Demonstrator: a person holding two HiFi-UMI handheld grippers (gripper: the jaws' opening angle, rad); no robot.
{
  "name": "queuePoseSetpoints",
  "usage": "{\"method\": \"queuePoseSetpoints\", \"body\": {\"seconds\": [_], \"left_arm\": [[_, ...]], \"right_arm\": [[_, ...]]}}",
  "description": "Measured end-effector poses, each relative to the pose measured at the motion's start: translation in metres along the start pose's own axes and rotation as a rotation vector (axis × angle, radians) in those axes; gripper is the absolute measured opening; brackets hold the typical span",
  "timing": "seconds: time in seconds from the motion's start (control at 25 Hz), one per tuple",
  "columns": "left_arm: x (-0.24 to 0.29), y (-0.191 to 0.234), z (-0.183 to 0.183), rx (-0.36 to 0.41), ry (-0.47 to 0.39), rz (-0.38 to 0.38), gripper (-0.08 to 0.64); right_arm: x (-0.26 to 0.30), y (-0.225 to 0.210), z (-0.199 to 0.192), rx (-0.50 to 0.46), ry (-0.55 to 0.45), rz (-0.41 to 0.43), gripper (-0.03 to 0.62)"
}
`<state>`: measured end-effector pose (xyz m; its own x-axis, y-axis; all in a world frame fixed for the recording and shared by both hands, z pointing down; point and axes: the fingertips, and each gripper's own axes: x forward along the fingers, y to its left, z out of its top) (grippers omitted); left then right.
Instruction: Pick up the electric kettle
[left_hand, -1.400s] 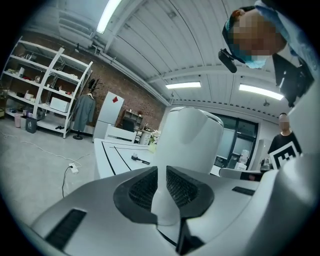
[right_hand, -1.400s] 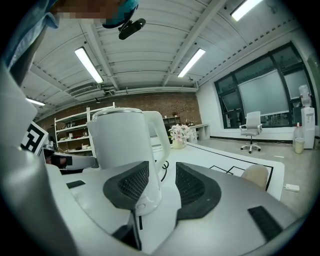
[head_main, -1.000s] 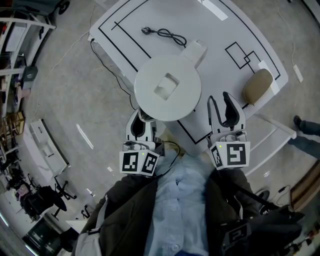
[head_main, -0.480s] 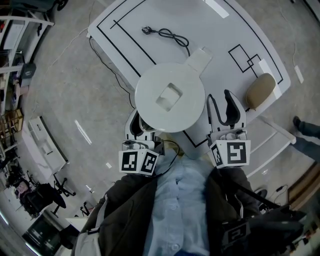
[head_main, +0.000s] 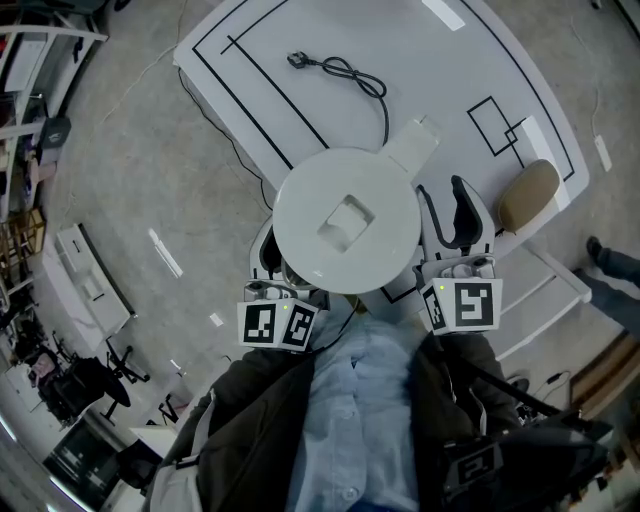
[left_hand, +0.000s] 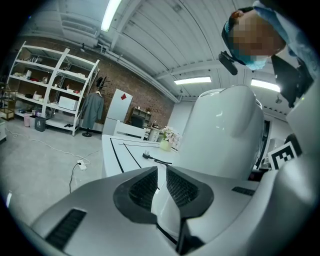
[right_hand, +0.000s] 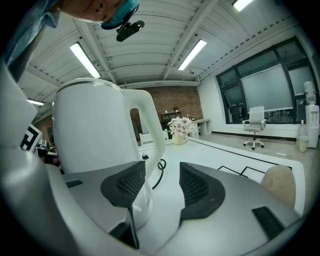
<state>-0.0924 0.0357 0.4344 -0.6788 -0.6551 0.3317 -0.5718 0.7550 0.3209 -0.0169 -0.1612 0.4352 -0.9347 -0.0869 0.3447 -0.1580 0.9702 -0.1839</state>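
Upright electric kettle (head_main: 347, 220), handle toward 1 o'clock; left gripper (left_hand: 161, 172) pinching its white wall; right gripper (head_main: 444, 200) just opening, empty.

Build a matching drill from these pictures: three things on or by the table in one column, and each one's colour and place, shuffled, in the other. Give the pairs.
Things:
1. electric kettle
2. power cord
3. rounded object

Descriptions:
A. black, lying far back on the table
B. tan, by the table's right edge in the head view
C. white, standing at the table's near edge

Pairs: 1-C, 2-A, 3-B
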Motion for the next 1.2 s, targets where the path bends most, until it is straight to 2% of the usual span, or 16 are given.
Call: {"method": "queuePoseSetpoints", "body": {"seconds": [0.36,0.48,0.68,0.88,1.2], "left_arm": [[0.016,0.007,0.001,-0.011,-0.012,0.006,0.057],[0.021,0.006,0.001,-0.018,0.009,0.017,0.057],[0.025,0.009,0.0,-0.025,0.015,0.023,0.057],[0.028,0.012,-0.001,-0.031,0.017,0.029,0.057],[0.035,0.016,-0.004,-0.038,0.027,0.039,0.057]], "right_arm": [[0.024,-0.002,-0.001,0.006,0.016,0.019,0.21],[0.03,-0.003,-0.002,0.012,0.019,0.021,0.213],[0.036,-0.006,-0.008,0.007,0.064,0.014,0.213],[0.049,-0.005,0.013,0.012,-0.018,0.014,0.213],[0.053,-0.004,0.023,0.027,-0.051,0.053,0.213]]}}
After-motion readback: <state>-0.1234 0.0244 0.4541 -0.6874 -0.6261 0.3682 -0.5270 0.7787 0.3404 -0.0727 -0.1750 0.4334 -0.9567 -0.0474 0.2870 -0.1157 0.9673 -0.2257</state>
